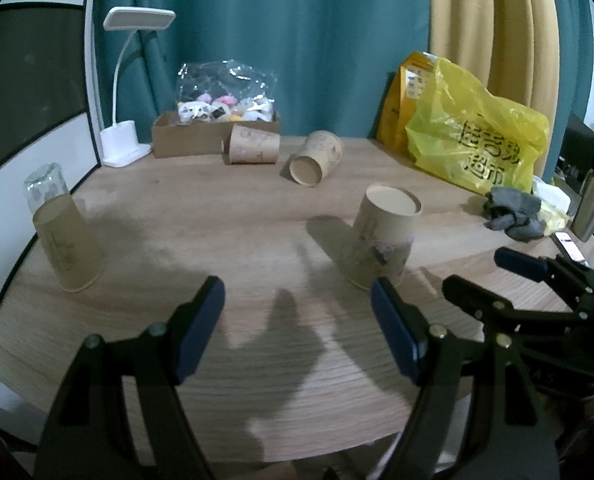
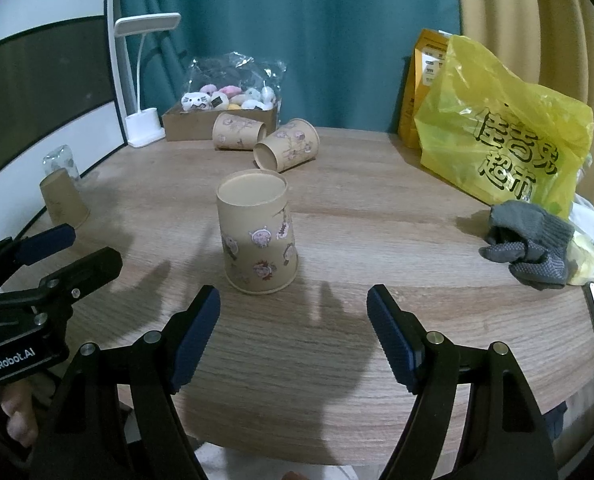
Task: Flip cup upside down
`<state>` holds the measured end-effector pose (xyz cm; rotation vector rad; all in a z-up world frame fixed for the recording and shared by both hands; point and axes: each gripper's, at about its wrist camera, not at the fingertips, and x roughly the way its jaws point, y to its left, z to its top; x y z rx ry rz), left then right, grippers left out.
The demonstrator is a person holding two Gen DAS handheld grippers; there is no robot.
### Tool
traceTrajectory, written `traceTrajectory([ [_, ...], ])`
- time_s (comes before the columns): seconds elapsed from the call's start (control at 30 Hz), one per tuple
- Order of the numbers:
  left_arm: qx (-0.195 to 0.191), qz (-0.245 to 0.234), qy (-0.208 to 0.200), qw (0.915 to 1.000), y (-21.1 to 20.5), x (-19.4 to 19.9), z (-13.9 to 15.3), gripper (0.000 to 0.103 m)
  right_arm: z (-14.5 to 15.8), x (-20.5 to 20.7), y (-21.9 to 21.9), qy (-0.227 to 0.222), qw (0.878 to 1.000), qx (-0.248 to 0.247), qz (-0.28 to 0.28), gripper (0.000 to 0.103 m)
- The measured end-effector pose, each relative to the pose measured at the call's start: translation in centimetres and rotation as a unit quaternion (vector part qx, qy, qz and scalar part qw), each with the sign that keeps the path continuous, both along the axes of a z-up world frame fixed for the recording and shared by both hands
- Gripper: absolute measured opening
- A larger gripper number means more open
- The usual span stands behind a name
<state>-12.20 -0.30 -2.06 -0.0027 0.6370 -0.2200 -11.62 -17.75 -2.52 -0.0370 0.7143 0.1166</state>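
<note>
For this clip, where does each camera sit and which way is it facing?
Left wrist: on the left gripper, facing across the table to the curtains; the right gripper shows at right.
Right wrist: on the right gripper, aimed at the upside-down cup; the left gripper and fingers show at left.
Shared: that cup, two cups lying on their sides, yellow bag.

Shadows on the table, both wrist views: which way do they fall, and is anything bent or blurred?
Left wrist: the upside-down cup casts its shadow leftward; a dark claw shadow sits between the open left claw; table edge bows from fisheye. Right wrist: soft shadows lie on the table near the open right claw; cup print sharp, yellow bag shows glare.
</note>
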Motion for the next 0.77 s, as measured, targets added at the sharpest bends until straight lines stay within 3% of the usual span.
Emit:
traceTrajectory([
  [0.77,0.019,0.003,-0.004,0.9998,-0.23,0.32,-0.4,0.077,0.02,0.14,-0.01,0.003,1.0,-0.001,0.0,0.079],
])
